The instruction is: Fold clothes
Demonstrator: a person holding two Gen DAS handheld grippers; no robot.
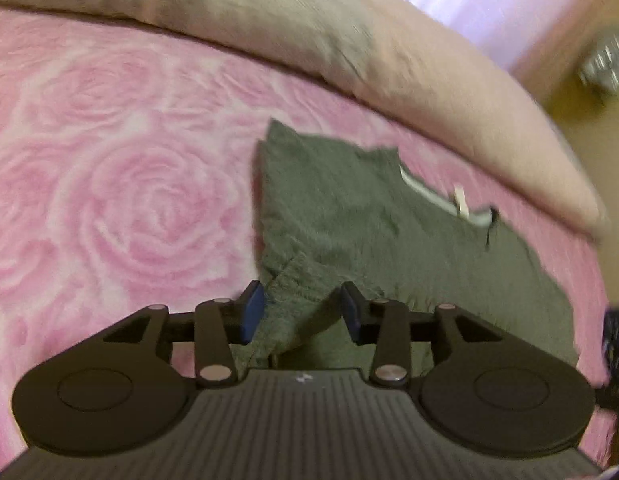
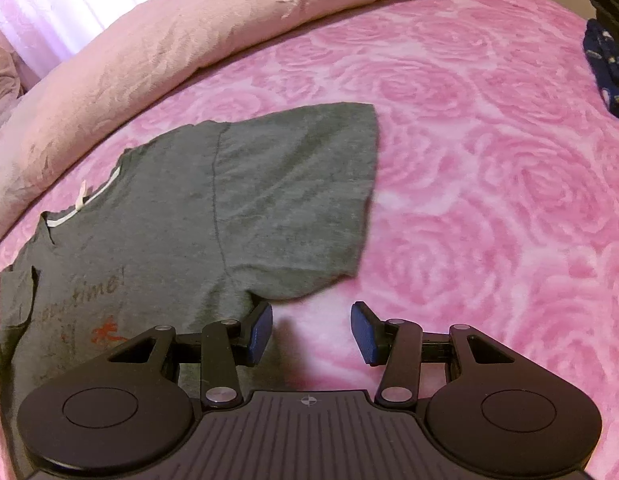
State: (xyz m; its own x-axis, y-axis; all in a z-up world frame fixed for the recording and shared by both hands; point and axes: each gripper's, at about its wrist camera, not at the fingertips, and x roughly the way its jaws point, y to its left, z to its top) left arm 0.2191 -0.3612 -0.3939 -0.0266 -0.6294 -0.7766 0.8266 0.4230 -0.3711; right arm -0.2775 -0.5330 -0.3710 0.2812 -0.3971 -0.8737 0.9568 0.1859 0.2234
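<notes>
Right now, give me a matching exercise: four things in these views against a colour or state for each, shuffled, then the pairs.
Things:
1. T-shirt
2. Bedspread
3. Left gripper
4. Neckline trim

Colour or state:
A. white
B. pink rose pattern
C. grey-green, lying flat
D. jaws open around a fabric fold

Pairs: 1-C, 2-B, 3-D, 4-A

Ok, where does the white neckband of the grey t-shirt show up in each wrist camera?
Left wrist: the white neckband sits right of centre, past the open left gripper.
Right wrist: the neckband is at mid-left, far from the open right gripper.
Shared landmark: the beige duvet just behind the collar.
</notes>
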